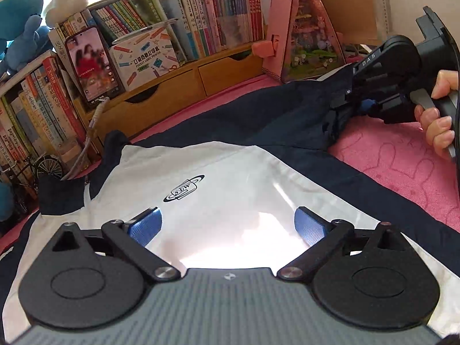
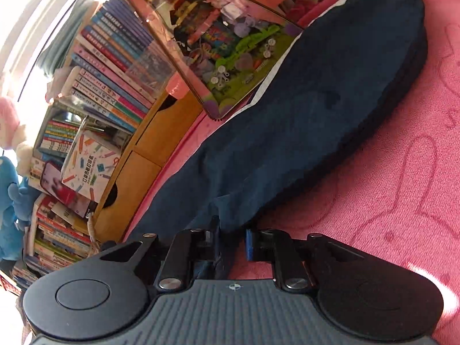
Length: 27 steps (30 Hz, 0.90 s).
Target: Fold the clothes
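A white and navy jacket lies spread on a pink blanket, a dark oval logo on its white front. My left gripper hovers open over the white panel, its blue pads wide apart with nothing between them. The navy sleeve stretches to the right. My right gripper, held by a hand, is shut on it. In the right wrist view the sleeve runs away from the right gripper, and its near edge is pinched between the jaws.
A wooden shelf with drawers borders the blanket at the back, packed with books. A phone, a printed box and a pink triangular display case stand there. Plush toys and a small model bicycle sit at the left.
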{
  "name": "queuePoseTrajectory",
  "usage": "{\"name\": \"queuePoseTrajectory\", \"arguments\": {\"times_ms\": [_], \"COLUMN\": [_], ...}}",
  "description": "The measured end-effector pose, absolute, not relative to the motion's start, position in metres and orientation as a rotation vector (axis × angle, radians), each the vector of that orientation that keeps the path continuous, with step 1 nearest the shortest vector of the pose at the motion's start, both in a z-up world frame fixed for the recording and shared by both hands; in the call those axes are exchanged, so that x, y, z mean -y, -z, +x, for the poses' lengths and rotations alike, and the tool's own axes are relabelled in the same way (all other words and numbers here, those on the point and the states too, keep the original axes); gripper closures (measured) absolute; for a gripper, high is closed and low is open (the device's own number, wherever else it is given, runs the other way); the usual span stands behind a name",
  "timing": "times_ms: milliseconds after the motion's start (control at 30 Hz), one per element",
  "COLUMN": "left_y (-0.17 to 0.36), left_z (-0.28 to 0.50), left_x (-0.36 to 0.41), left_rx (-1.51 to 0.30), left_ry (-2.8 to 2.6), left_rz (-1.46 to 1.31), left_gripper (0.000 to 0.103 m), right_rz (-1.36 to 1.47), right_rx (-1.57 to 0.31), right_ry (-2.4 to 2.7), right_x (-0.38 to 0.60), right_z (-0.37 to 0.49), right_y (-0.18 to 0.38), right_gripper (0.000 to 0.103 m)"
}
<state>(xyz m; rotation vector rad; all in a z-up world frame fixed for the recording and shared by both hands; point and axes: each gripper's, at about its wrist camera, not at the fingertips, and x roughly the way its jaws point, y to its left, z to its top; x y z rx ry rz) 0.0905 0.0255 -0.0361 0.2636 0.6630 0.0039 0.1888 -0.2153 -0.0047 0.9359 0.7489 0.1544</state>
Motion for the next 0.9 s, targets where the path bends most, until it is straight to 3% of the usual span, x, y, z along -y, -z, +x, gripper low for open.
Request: {"name": "queuePoseTrajectory", "arguments": {"times_ms": [267,367,400,433,500,800,900], "left_y": [0.043,0.04,0.038,0.036,0.031,0.019,0.013], "left_z": [0.084,0.08,0.075,0.071,0.053,-0.065,-0.103], "left_x": [-0.039,-0.045,-0.048,-0.051,-0.059,-0.101,-0.109], "left_rx": [-0.663,-0.682,-0.691,-0.699,-0.704,-0.685,-0.674], "left_ry": [0.011,0.003,0.004,0.006,0.013,-0.1,-0.104], "left_rz": [0.17,0.142,0.126,0.111,0.082,0.086,0.09], "left_gripper": [0.002,0.002,0.003,0.003,0.003,0.003,0.002], "right_rz": [1.017,0.93,0.883,0.835,0.738,0.257,0.091], "right_rx": [-0.745,-0.773,-0.779,-0.784,-0.792,-0.62,-0.537], "right_ry": [-0.165,-0.21,-0.246,-0.284,-0.359,-0.503,-0.605], "right_x": [0.246,0.241,0.239,0.237,0.233,0.179,0.139], "right_z": [0.221,0.21,0.2,0.19,0.169,0.039,-0.005], "right_y": [0.016,0.002,-0.005,-0.012,-0.026,-0.073,-0.082], "right_gripper": [0.094,0.08,0.065,0.042,0.021,0.019,0.007]}}
